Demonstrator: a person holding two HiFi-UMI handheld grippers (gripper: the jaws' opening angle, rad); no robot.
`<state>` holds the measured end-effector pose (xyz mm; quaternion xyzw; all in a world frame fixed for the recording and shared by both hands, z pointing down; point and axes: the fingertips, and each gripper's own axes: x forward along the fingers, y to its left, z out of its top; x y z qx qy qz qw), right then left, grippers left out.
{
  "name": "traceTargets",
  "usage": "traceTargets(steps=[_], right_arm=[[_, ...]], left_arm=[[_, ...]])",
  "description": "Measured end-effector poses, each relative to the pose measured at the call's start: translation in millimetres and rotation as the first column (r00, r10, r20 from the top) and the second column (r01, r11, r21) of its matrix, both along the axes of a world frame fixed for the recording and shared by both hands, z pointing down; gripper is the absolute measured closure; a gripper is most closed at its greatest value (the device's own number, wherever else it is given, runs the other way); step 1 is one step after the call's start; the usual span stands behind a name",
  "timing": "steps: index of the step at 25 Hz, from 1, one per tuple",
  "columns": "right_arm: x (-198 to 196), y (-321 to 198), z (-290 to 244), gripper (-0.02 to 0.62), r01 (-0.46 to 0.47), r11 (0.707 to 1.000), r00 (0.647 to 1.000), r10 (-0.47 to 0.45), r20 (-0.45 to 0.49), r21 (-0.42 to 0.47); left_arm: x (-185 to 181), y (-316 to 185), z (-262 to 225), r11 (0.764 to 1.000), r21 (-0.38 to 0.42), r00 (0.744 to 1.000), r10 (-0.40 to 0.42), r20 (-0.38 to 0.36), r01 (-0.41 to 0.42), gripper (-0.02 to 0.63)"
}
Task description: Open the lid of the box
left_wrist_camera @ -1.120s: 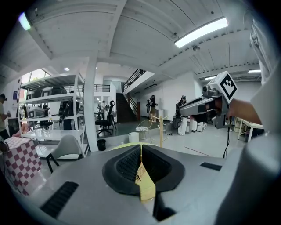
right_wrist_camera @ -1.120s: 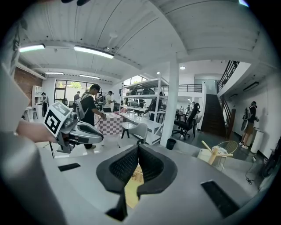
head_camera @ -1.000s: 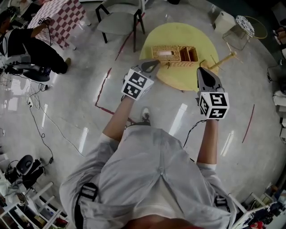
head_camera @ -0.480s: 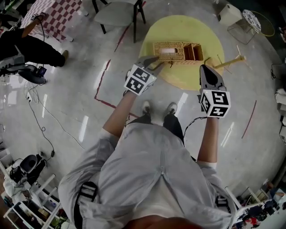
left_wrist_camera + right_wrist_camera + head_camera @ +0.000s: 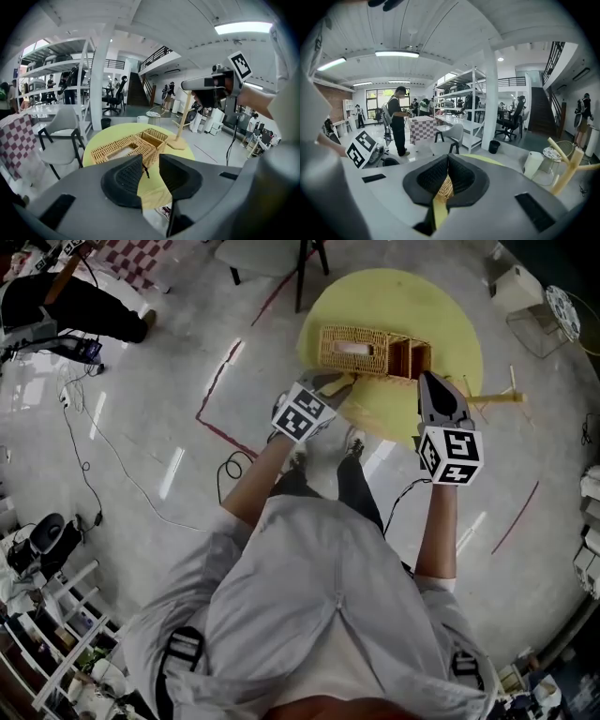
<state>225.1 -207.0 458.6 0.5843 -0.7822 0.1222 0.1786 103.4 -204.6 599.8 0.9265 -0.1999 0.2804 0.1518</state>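
Observation:
A wicker box [image 5: 366, 350] lies on the round yellow table [image 5: 459, 334], with a lidded part on the left and open compartments on the right. In the left gripper view the box [image 5: 126, 149] is straight ahead, with a small dark clasp hanging on its near side. My left gripper [image 5: 339, 382] hovers at the table's near edge, just short of the box. Its jaws [image 5: 150, 164] are opening, with nothing between them. My right gripper [image 5: 434, 382] hangs beside the box's right end, apart from it. Its jaws [image 5: 447, 160] are shut and empty.
A wooden branch-shaped stand [image 5: 490, 398] lies to the right of the box, upright in the left gripper view [image 5: 182, 123]. A grey chair [image 5: 62, 127] stands left of the table. Cables [image 5: 86, 470] trail over the floor. People and a checkered table [image 5: 423, 127] are farther off.
The person has stepped up to the table, so the box is closer. Both grippers have moved forward; the left one now reaches the table's edge by the box.

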Motion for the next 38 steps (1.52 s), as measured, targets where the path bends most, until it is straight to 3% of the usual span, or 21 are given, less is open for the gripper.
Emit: traceTargets(steps=[14,17,21,38], right_arm=[[24,-29,52,0.572,0.135,0.989,0.991,-0.133,0.031,-0.055],[28,-32,57,0.572,0.143,0.988,0.989,-0.141,0.035,-0.06],[31,-38,58,0.572,0.148,0.987,0.989,-0.145,0.04,-0.064],[27,-71,38,0.572,0.161,0.987,0.987,-0.161,0.03,-0.004]], left_arm=[[34,-7,105,0.982,-0.098,0.982,-0.149,0.114,0.16,0.443],[34,-11,111,0.98,-0.081,0.977,-0.169,0.129,0.18,0.506],[36,-14,104,0.981,-0.055,0.976,-0.179,0.123,0.187,0.561],[33,-52,12,0.978,0.094,0.982,-0.189,0.015,0.187,0.566]])
